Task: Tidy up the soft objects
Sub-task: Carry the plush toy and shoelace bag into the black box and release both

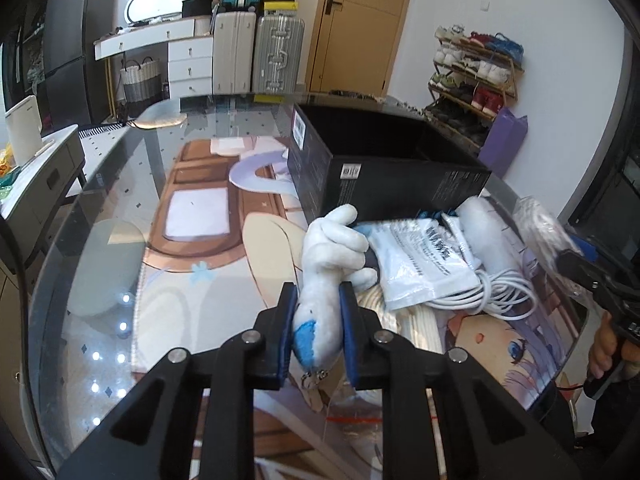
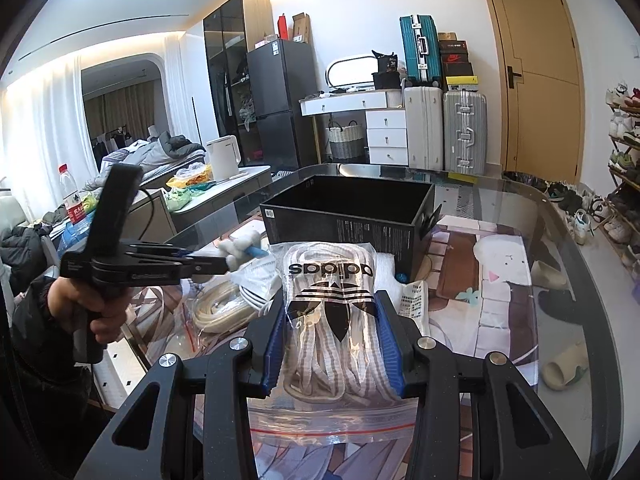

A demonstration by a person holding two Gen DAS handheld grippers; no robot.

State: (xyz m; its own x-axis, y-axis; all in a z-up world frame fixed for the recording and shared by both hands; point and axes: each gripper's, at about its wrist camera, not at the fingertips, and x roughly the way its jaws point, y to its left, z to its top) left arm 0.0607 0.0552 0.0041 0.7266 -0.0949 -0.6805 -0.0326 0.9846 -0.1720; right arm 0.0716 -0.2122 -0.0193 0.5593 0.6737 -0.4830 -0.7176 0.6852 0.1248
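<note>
**Both tongs loaded above the glass table**

Tongs on the left are closed onto a white plush toy with a blue patch, squeezing its narrow end between the blue pads; the toy's wider, fingered end sticks out ahead, lifted in front of the near wall of the open black box. Below and to the right of the toy, on the glass table, lie white printed packets and a coiled white cable, close against the box. An illustrated mat is spread under the glass.

The right tongs are pressed against both sides of a clear bag of white laces bearing a black trefoil logo, holding it raised just short of the box. A zip bag with a red seal shows beneath it. In the right wrist view the left tongs appear to the left, plush in their grip, the person's hand on the handle.
</note>
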